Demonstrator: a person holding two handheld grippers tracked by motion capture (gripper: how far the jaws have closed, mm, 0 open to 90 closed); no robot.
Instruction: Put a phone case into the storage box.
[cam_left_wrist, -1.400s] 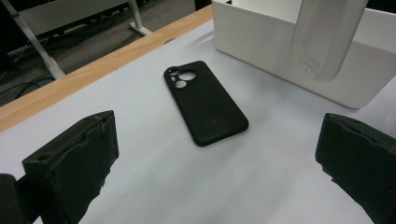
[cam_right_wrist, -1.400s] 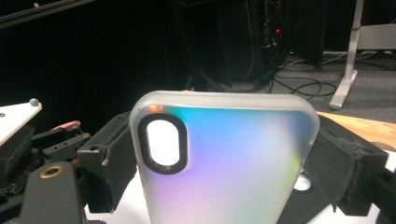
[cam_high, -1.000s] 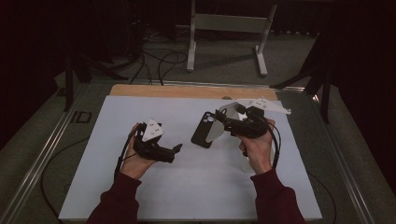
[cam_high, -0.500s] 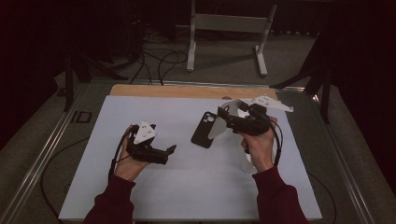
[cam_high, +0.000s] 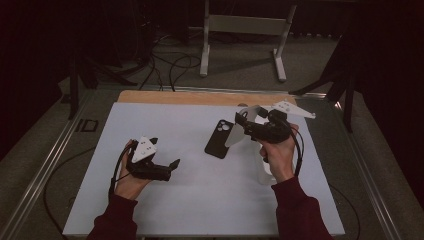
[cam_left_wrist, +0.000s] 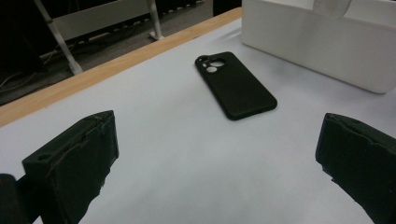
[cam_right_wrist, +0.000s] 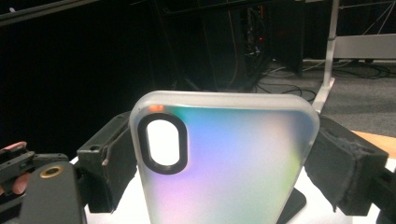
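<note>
1. The right gripper (cam_high: 240, 120) grips a clear case (cam_right_wrist: 224, 163) by its two long edges, jaws wide, and holds it upright above the white mat (cam_high: 200, 200).
2. The left gripper (cam_high: 172, 165) is wide open and holds nothing.
3. A black case (cam_left_wrist: 236, 86) lies flat on the mat between the grippers, just beside the clear case.

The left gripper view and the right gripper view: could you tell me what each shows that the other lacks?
Left gripper view: the black phone case seen whole, lying flat on the white table sheet, and a white box.

Right gripper view: a translucent iridescent phone case clamped between the right gripper's pads.

Both: the white sheet and a metal stand.
</note>
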